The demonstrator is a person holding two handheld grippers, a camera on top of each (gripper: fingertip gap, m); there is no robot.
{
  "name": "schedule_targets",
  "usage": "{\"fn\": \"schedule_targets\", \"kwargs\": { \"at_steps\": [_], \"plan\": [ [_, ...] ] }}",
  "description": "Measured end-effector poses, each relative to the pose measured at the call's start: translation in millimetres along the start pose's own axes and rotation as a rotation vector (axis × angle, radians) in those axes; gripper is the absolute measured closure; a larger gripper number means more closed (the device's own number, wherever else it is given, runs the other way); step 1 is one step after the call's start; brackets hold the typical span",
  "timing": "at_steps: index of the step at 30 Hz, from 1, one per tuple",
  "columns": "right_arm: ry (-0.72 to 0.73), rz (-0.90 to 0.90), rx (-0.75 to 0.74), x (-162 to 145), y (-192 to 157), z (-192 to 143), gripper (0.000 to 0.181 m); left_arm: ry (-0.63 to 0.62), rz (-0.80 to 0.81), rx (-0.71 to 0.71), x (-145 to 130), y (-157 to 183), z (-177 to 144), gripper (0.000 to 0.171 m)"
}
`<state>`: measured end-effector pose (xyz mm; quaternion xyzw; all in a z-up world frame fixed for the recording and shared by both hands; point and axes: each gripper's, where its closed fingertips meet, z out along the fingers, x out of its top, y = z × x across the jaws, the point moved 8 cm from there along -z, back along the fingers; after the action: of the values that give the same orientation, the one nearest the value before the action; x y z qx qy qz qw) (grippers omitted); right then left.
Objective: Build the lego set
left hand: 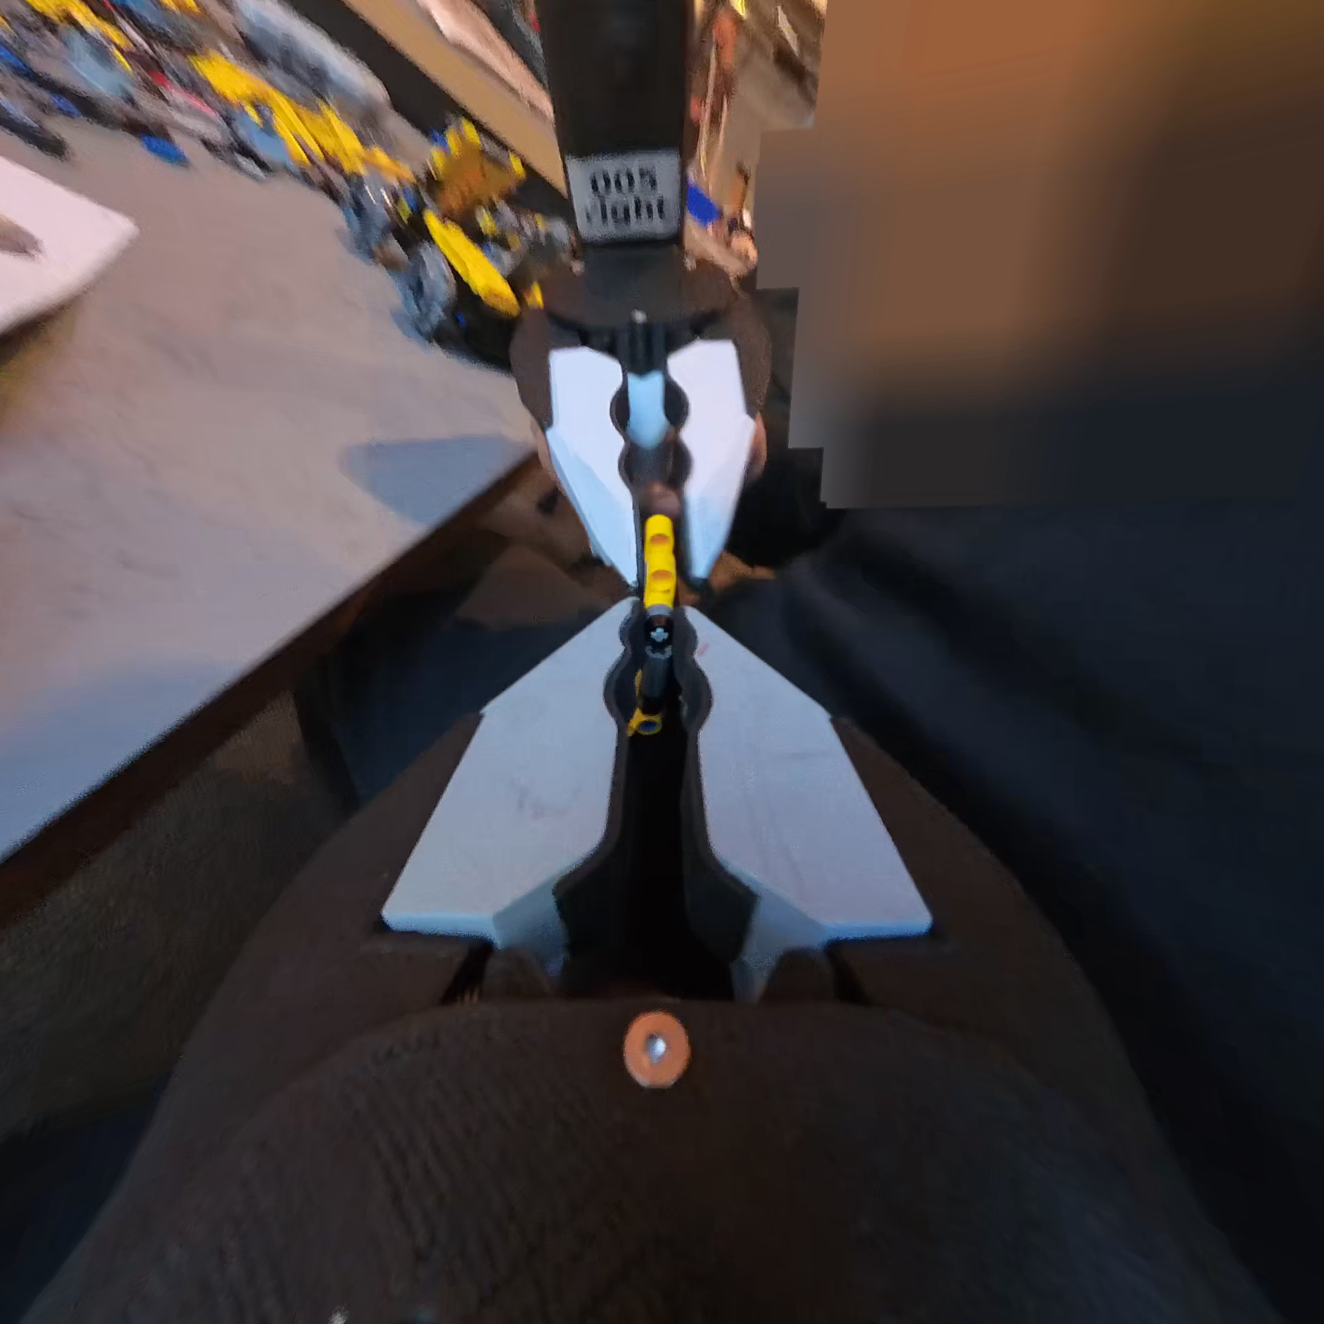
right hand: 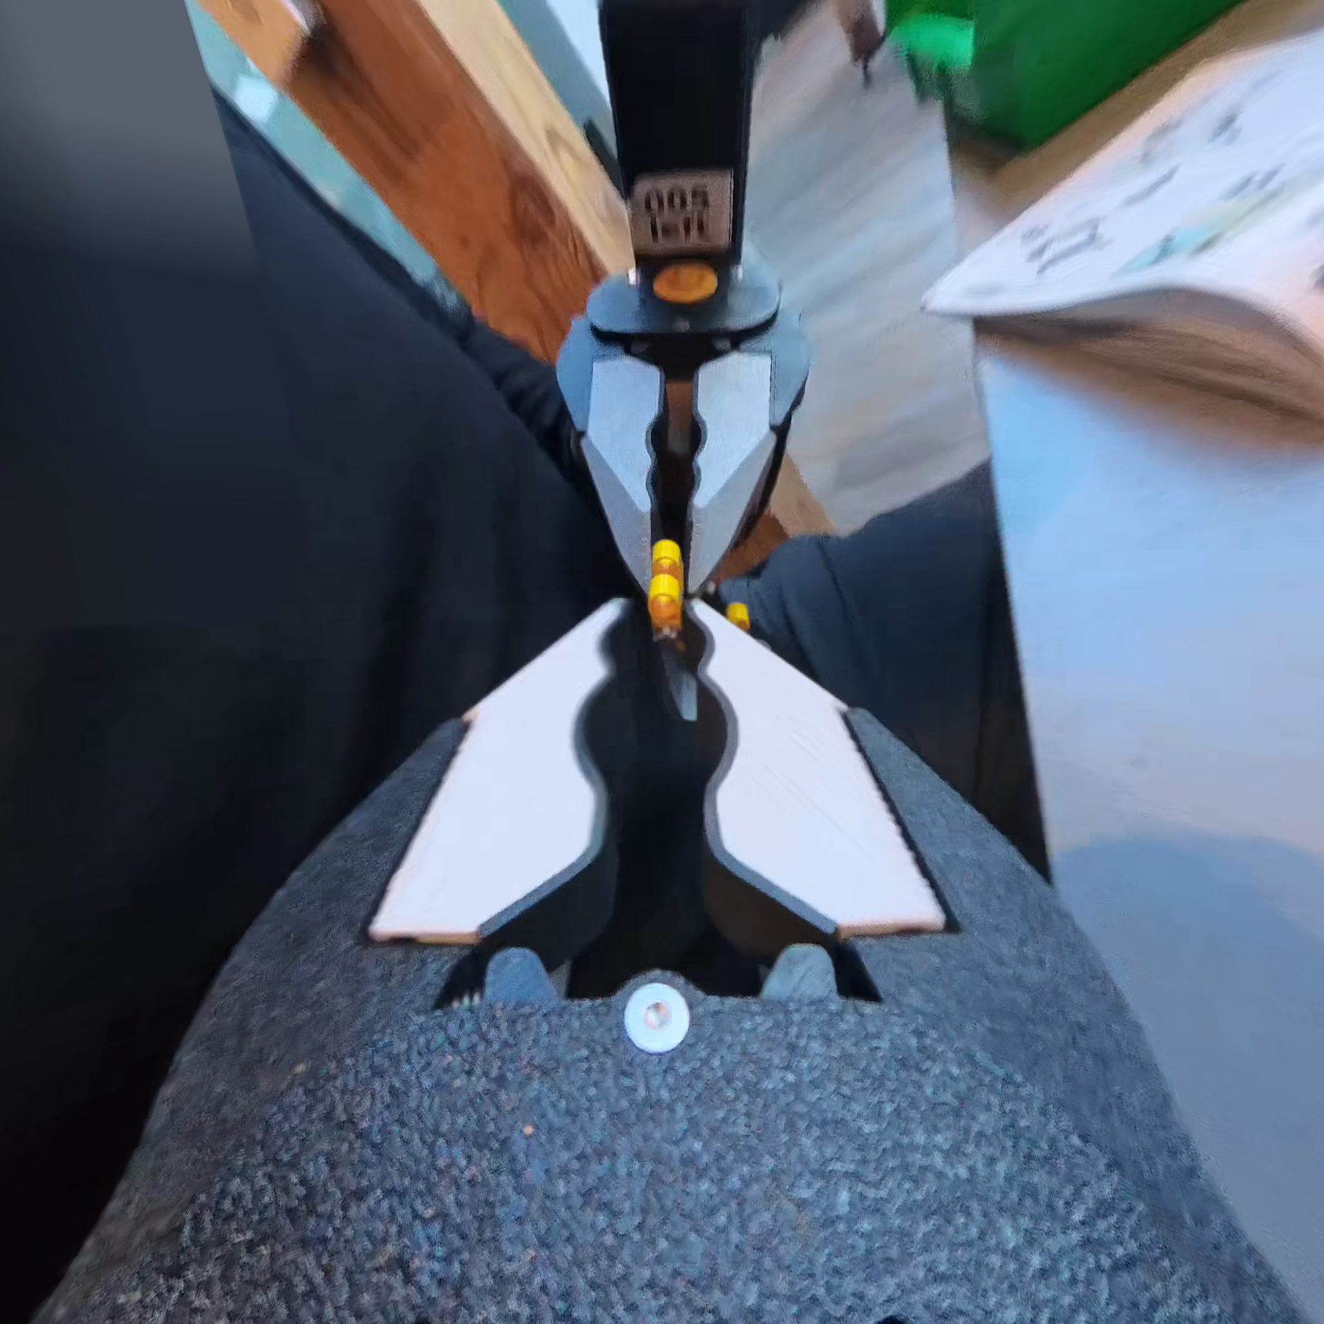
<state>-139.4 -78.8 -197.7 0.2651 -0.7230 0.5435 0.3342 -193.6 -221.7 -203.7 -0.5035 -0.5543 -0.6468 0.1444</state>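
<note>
My two grippers meet tip to tip in the air, off the table's edge and over a person's dark clothing. In the left wrist view my left gripper (left hand: 659, 620) is shut on a small black pin piece (left hand: 655, 666) with a yellow bit at its rear. The right gripper (left hand: 660, 580) faces it, shut on a short yellow beam with holes (left hand: 659, 555). The beam's end touches the black piece. In the right wrist view my right gripper (right hand: 663, 617) holds the yellow beam (right hand: 665, 580), with a grey part (right hand: 684, 691) behind it between the fingers. The left gripper (right hand: 670, 584) faces it.
A grey table (left hand: 215, 444) lies to the left with a pile of yellow, blue and grey building parts (left hand: 344, 143) at its far side and a white sheet (left hand: 43, 251). In the right wrist view an open booklet (right hand: 1161, 215) lies on the table (right hand: 1146, 609), with a green box (right hand: 1039, 57) and a wooden board (right hand: 444, 143) behind. Both grippers' tips are close together, under 4 cm apart.
</note>
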Motion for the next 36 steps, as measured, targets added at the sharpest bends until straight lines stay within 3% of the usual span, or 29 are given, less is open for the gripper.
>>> {"fn": "schedule_targets", "kwargs": {
  "at_steps": [1,2,5,12,24,31,32,36],
  "plan": [
    [0.031,-0.002,0.006,8.1,0.8,-3.5,0.152,0.046,0.005,0.008,7.3,-1.5,0.7,0.165],
    [0.051,-0.011,0.002,15.2,1.3,-8.1,0.150,0.079,0.020,0.011,13.4,-1.7,1.0,0.165],
    [0.083,-0.064,-0.058,27.9,2.5,-20.7,0.147,0.176,0.014,0.037,22.2,-3.0,-1.6,0.165],
    [0.031,-0.050,-0.055,23.0,3.1,-18.8,0.147,0.397,-0.223,-0.047,20.3,-13.5,-10.7,0.165],
    [0.004,-0.163,-0.092,35.0,3.6,9.2,0.143,0.522,-0.198,-0.036,11.1,-5.3,-29.0,0.166],
    [-0.088,-0.180,-0.082,36.8,6.4,33.0,0.162,0.565,-0.229,-0.047,3.3,-10.6,-42.0,0.165],
    [-0.091,-0.180,-0.070,37.3,5.7,35.4,0.172,0.563,-0.227,-0.043,3.2,-11.3,-43.3,0.165],
    [-0.100,-0.184,-0.059,40.4,4.6,42.0,0.176,0.569,-0.211,-0.049,3.6,-12.7,-48.0,0.164]
  ]
}}
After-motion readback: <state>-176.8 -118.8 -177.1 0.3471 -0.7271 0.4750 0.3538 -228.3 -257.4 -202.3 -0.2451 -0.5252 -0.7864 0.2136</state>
